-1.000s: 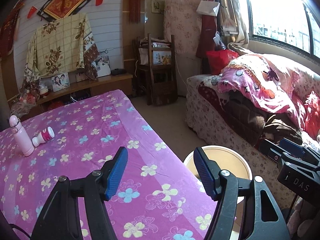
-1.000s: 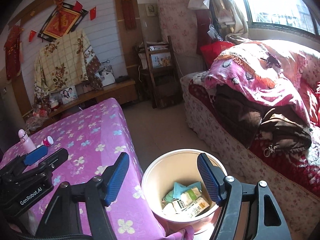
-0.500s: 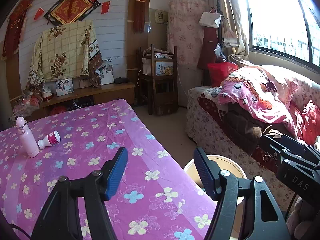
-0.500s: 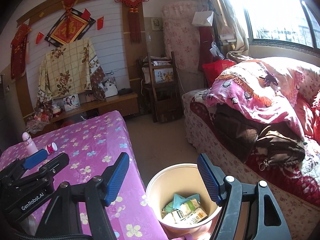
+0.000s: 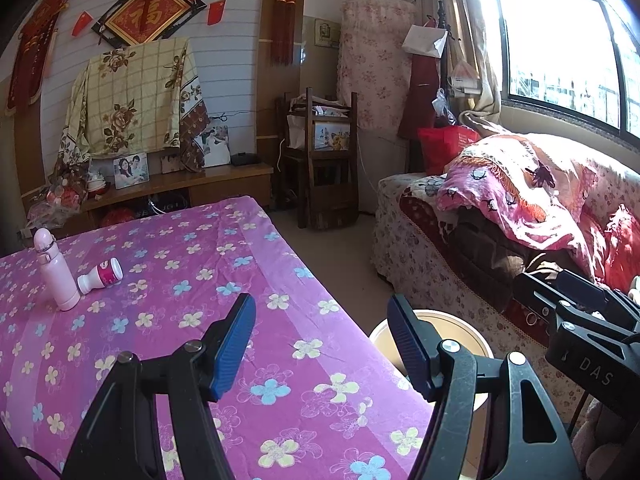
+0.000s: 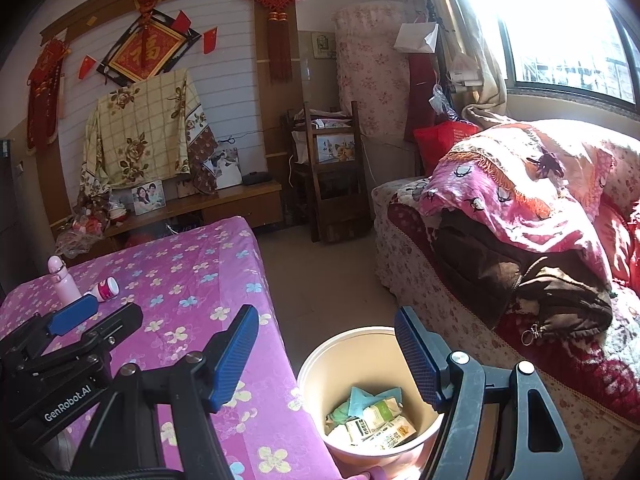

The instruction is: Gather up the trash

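Both the left gripper (image 5: pixel 322 340) and right gripper (image 6: pixel 326 350) hang apart, empty; reaching the toppled small bottle (image 5: pixel 101 275) at 10 o'clock risks felling the upright pink flask (image 5: pixel 56 270) touching it.

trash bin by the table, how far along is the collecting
Done: the bin already holds cartons and wrappers. In hand: nothing; left gripper and right gripper are open and empty. Left: possibly the small bottle lying beside the upright pink bottle.
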Action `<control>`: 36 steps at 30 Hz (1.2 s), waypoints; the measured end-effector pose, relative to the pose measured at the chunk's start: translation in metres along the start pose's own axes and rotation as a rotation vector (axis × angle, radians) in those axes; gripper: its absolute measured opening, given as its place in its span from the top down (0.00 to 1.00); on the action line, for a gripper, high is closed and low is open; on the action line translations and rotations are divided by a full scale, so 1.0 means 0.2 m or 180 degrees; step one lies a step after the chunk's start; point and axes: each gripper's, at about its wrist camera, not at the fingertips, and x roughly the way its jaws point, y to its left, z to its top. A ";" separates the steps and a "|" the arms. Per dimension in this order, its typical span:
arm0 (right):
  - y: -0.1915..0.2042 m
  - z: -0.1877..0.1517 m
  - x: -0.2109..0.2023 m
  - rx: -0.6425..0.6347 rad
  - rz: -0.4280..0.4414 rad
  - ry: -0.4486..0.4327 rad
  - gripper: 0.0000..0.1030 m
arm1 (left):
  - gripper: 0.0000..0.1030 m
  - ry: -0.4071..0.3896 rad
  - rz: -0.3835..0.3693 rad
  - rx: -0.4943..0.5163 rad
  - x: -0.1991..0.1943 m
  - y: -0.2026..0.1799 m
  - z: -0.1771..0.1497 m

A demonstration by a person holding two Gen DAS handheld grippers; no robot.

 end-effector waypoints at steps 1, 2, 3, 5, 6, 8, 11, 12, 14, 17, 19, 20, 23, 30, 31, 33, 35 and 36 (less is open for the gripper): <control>0.00 0.00 0.00 -0.0007 0.0002 0.0001 0.28 | 0.33 -0.0001 0.0001 0.0002 0.00 0.00 0.00; 0.01 0.00 0.00 -0.0014 0.0006 0.0004 0.28 | 0.33 -0.0002 0.0003 0.0005 0.00 0.00 0.00; 0.01 0.00 0.00 -0.0021 0.0010 0.0006 0.28 | 0.33 -0.0001 0.0003 0.0004 0.00 0.00 0.00; 0.02 0.00 0.00 -0.0032 0.0012 0.0009 0.28 | 0.33 0.0000 -0.0001 -0.0001 0.00 0.00 0.00; 0.02 0.00 0.00 -0.0033 0.0016 0.0011 0.28 | 0.33 -0.0001 0.0000 -0.0004 0.00 0.00 0.00; 0.01 0.00 0.00 -0.0032 0.0016 0.0013 0.28 | 0.33 0.0001 -0.0001 -0.0001 0.00 0.00 0.00; 0.01 0.00 0.00 -0.0027 0.0018 0.0014 0.28 | 0.33 0.0004 0.0001 0.0003 0.00 0.00 0.00; 0.01 0.00 0.00 -0.0022 0.0021 0.0016 0.28 | 0.33 0.0004 0.0002 0.0002 0.00 0.00 0.00; 0.01 0.00 0.00 -0.0037 0.0009 0.0011 0.28 | 0.33 0.0008 0.0003 0.0002 0.00 0.00 0.00; 0.02 -0.01 0.00 -0.0040 0.0008 0.0011 0.28 | 0.33 0.0009 -0.0006 -0.0008 0.00 0.01 0.00; 0.01 -0.01 0.01 -0.0033 0.0011 0.0011 0.28 | 0.33 0.0010 -0.0007 -0.0007 0.00 0.01 -0.01; 0.01 -0.01 0.01 -0.0039 0.0007 0.0017 0.28 | 0.33 0.0010 -0.0006 -0.0008 0.00 0.01 -0.01; 0.02 -0.02 0.01 -0.0040 0.0000 0.0022 0.28 | 0.33 0.0011 -0.0011 -0.0014 0.00 0.01 -0.01; 0.02 -0.02 0.01 -0.0042 -0.0005 0.0021 0.28 | 0.33 0.0032 -0.0020 -0.0029 0.00 0.01 -0.02; 0.02 -0.02 0.01 -0.0042 -0.0004 0.0024 0.28 | 0.33 0.0034 -0.0020 -0.0032 0.00 0.01 -0.02; 0.02 -0.02 0.01 -0.0040 -0.0005 0.0022 0.28 | 0.33 0.0034 -0.0016 -0.0035 0.00 0.01 -0.02; 0.02 -0.02 0.01 -0.0044 -0.0010 0.0020 0.28 | 0.33 0.0031 -0.0018 -0.0035 0.00 0.01 -0.02; 0.01 -0.02 0.01 -0.0042 -0.0011 0.0021 0.28 | 0.33 0.0027 -0.0015 -0.0034 0.00 0.01 -0.02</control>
